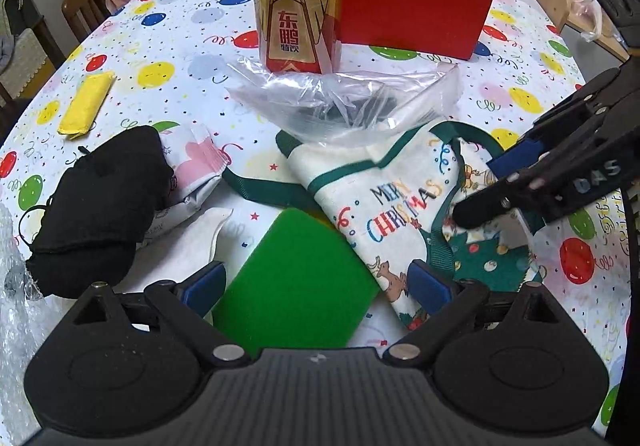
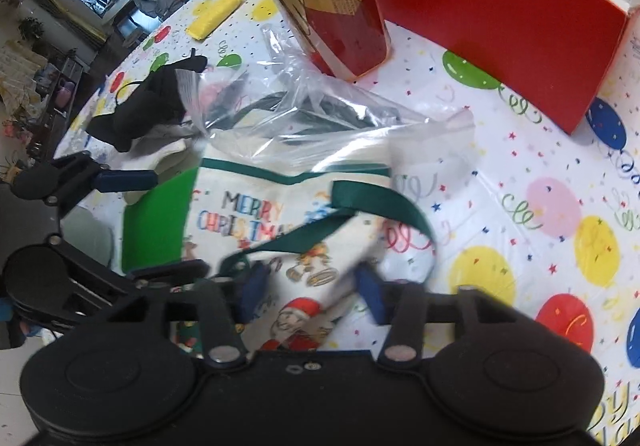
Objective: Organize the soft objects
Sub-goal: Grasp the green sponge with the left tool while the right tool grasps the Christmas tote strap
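the table [image 1: 168, 46] wears a balloon-print cloth. on it the red box [image 1: 416, 10] stands behind the christmas bag [image 1: 384, 206], likely the bin for soft things. a clear plastic bag [image 1: 340, 102] drapes over the christmas bag's far edge; a green sponge [image 1: 296, 286] touches its near side. the right gripper [image 2: 308, 286] straddles the bag's fabric at a narrow gap, seemingly to pinch it. the left gripper [image 1: 316, 282] hangs wide over the sponge.
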